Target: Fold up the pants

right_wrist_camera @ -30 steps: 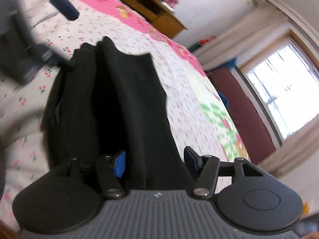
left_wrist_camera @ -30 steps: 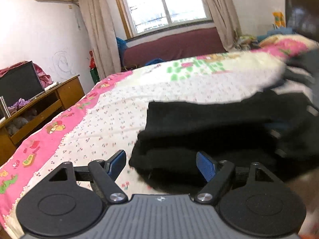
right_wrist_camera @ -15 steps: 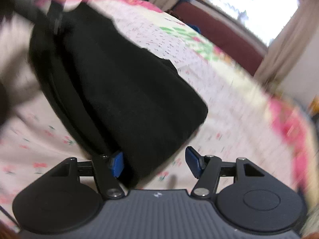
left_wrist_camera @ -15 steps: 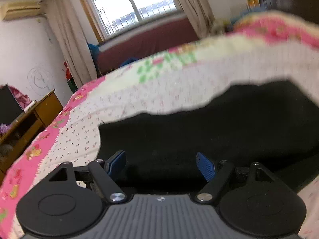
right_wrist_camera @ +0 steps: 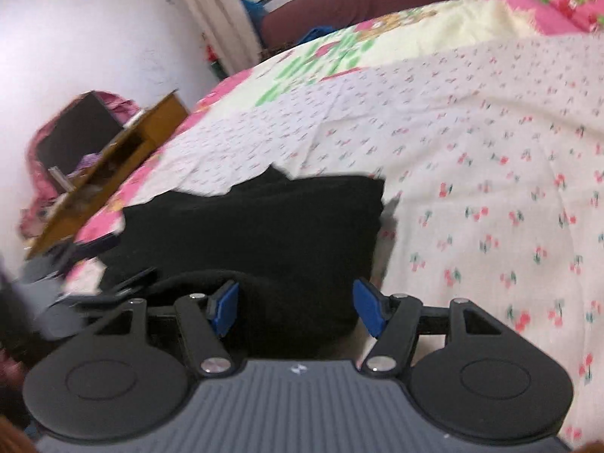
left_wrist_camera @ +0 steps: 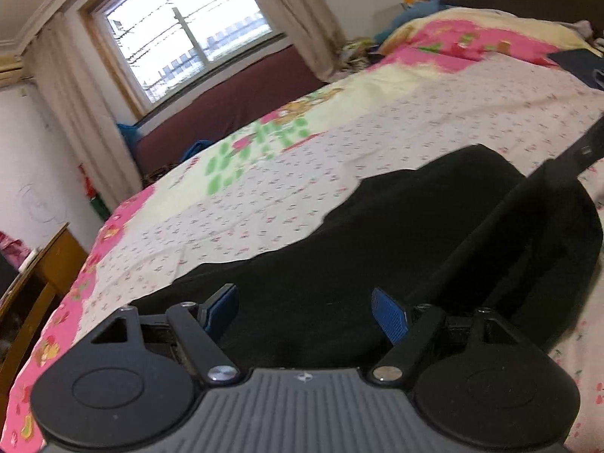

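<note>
Change since earlier frames: both your views have rolled back toward level, most of all the right wrist view, which showed the room steeply tilted; the pants now lie broad across the foreground of each view instead of bunched to one side.
Bed [left_wrist_camera: 339,196]: largest item, covered by a white sheet with small red cherry print and a pink cartoon border; it carries the garment.
Pants [left_wrist_camera: 377,256]: black, folded into a thick stack, lying flat on the sheet directly ahead of both your tools; in the right wrist view the pants [right_wrist_camera: 256,234] show a squared far corner.
Strap or band [left_wrist_camera: 566,162]: a dark strip crosses the right edge of the left wrist view above the fabric; what it belongs to cannot be told.
Wooden cabinet [right_wrist_camera: 113,166]: beside the bed on the left, cluttered top, blurred.
Left gripper [left_wrist_camera: 305,313]: your jaws stand wide, blue pads clear of the cloth, nothing between them pressed.
Right gripper [right_wrist_camera: 294,307]: your jaws have just been opening; black fabric sits between the pads, but the pads do not press it.
</note>
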A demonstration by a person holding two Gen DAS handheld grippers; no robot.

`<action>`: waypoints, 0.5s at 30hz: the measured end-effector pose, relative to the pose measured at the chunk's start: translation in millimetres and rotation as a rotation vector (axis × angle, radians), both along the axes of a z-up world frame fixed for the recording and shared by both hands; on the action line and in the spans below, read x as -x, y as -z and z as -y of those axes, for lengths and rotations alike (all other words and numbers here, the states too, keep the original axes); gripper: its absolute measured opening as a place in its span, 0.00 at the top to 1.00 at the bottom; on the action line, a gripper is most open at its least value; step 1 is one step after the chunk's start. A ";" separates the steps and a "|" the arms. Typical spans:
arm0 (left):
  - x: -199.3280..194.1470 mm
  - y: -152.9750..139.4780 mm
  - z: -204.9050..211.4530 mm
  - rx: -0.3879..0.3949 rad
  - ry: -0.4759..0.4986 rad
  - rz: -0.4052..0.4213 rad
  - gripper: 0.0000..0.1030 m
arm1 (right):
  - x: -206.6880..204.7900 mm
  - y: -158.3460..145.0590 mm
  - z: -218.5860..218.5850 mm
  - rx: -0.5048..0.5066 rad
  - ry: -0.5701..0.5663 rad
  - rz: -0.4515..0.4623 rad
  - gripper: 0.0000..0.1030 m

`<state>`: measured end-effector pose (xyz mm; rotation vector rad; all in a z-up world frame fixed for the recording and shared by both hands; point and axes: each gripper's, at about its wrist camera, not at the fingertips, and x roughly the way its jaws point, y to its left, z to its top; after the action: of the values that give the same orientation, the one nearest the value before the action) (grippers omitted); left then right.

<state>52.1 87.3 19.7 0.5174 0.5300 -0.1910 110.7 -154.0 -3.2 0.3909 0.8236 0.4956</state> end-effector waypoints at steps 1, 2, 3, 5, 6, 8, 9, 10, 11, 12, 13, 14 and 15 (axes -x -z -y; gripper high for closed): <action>-0.8 1.1 2.1 0.001 0.011 -0.011 0.12 | 3.1 1.8 7.7 -0.021 0.007 -0.019 0.35; 0.5 1.0 4.4 0.003 0.022 -0.018 0.12 | 4.6 3.8 15.4 -0.042 0.023 -0.029 0.35; 2.7 -0.1 7.4 0.008 0.037 -0.020 0.12 | 0.7 8.0 21.9 -0.061 0.055 -0.036 0.35; 6.9 -3.8 12.7 0.034 0.076 -0.027 0.12 | -13.4 15.5 29.9 -0.095 0.099 -0.044 0.35; 7.5 -5.0 17.9 0.049 0.098 -0.029 0.12 | -22.7 18.7 31.0 -0.120 0.111 -0.043 0.35; 8.7 -6.5 29.2 0.073 0.139 -0.028 0.12 | -44.1 24.4 26.0 -0.167 0.109 -0.030 0.35; 9.4 -6.1 36.6 0.081 0.165 -0.031 0.12 | -57.0 27.7 19.9 -0.179 0.094 -0.022 0.35; 9.2 -4.6 43.6 0.082 0.184 -0.034 0.12 | -70.8 32.4 12.4 -0.172 0.086 -0.028 0.35; 8.8 -2.2 50.2 0.077 0.198 -0.037 0.12 | -83.0 38.8 5.8 -0.171 0.077 -0.041 0.34; 8.4 1.2 56.6 0.066 0.212 -0.040 0.12 | -94.1 46.1 -0.6 -0.186 0.065 -0.061 0.34; 7.2 5.5 61.2 0.056 0.223 -0.047 0.12 | -102.2 54.3 -4.9 -0.203 0.071 -0.090 0.34; 5.1 10.0 64.1 0.049 0.226 -0.062 0.12 | -105.7 60.8 -7.0 -0.229 0.087 -0.121 0.34; 2.6 13.9 64.8 0.044 0.228 -0.080 0.12 | -103.2 60.4 -6.1 -0.240 0.097 -0.130 0.42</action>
<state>49.5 22.5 5.9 0.5287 0.5432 -0.4416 213.9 -147.9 -63.6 0.6866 0.8689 0.4838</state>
